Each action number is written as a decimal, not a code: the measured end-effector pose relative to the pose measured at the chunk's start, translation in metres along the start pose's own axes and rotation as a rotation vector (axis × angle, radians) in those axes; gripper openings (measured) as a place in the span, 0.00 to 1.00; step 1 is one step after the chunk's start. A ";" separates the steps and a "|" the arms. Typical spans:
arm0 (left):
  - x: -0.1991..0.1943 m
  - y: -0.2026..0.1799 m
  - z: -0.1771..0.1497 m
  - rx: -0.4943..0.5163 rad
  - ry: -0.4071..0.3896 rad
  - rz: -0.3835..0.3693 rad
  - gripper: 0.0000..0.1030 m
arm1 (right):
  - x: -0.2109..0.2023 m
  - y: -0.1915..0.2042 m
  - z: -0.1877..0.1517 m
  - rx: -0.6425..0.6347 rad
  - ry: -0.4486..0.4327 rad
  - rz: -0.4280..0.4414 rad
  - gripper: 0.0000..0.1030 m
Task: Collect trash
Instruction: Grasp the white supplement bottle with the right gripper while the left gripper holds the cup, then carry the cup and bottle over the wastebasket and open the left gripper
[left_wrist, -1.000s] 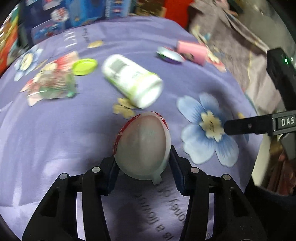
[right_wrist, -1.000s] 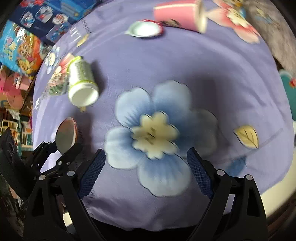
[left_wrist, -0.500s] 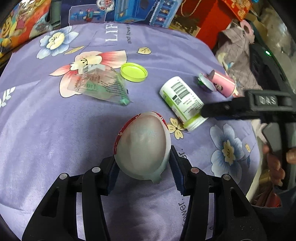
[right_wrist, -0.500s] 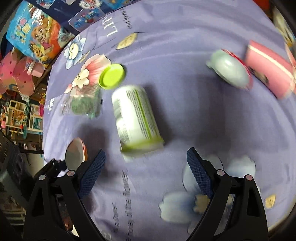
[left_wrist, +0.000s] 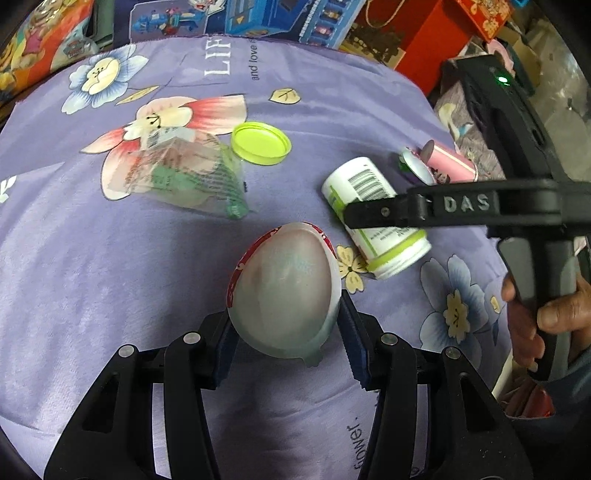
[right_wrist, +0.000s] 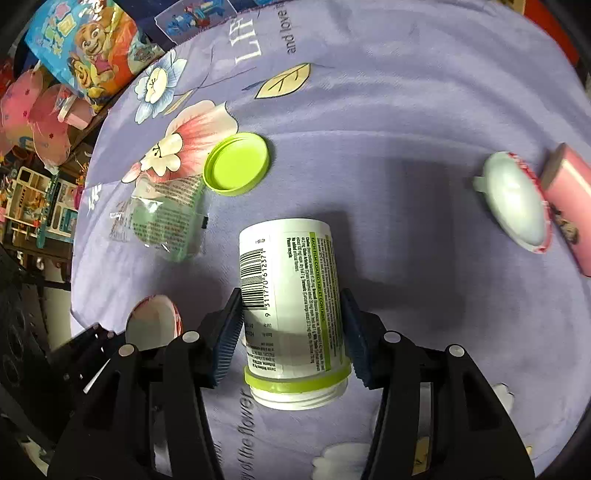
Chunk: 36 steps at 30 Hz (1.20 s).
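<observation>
A silver foil lid (left_wrist: 284, 291) with a red rim is clamped between the pads of my left gripper (left_wrist: 285, 314), just above the purple flowered cloth (left_wrist: 92, 258). A white pill bottle (right_wrist: 291, 273) with a green band lies on its side, open mouth towards the camera. My right gripper (right_wrist: 291, 299) straddles it, its jaws closing, and both blue pads touch the bottle's sides. In the left wrist view the same bottle (left_wrist: 364, 184) lies under a finger (left_wrist: 384, 214) of the right gripper. Beyond lie a green cap (right_wrist: 236, 168) and a clear wrapper (right_wrist: 166, 221).
A second foil lid (right_wrist: 515, 206) and a pink cup (right_wrist: 572, 206) lie at the right on the cloth. Toy boxes (left_wrist: 258, 18) and a red box (left_wrist: 436, 33) line the far edge. A person's hand (left_wrist: 535, 317) grips the right handle.
My right gripper came over the white bottle from the blue flower and its wide jaws closed in on the bottle's sides. The left gripper kept the foil lid while its view swung across the cloth.
</observation>
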<state>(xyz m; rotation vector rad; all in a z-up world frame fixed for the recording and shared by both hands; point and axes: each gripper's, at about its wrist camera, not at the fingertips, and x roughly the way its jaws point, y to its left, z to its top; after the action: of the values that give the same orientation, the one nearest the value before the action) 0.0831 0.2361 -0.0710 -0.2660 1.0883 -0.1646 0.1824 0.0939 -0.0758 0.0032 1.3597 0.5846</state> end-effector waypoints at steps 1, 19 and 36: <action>0.000 -0.003 0.001 0.006 -0.001 0.001 0.50 | -0.005 -0.004 -0.003 0.009 -0.006 0.002 0.48; 0.014 -0.136 0.022 0.238 0.002 -0.068 0.50 | -0.107 -0.131 -0.080 0.251 -0.183 0.017 0.48; 0.061 -0.330 0.034 0.531 0.080 -0.181 0.50 | -0.229 -0.335 -0.204 0.625 -0.431 -0.061 0.48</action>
<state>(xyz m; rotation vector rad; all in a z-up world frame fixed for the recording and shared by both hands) 0.1409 -0.0904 -0.0109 0.1221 1.0595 -0.6192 0.1062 -0.3504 -0.0251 0.5622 1.0656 0.0766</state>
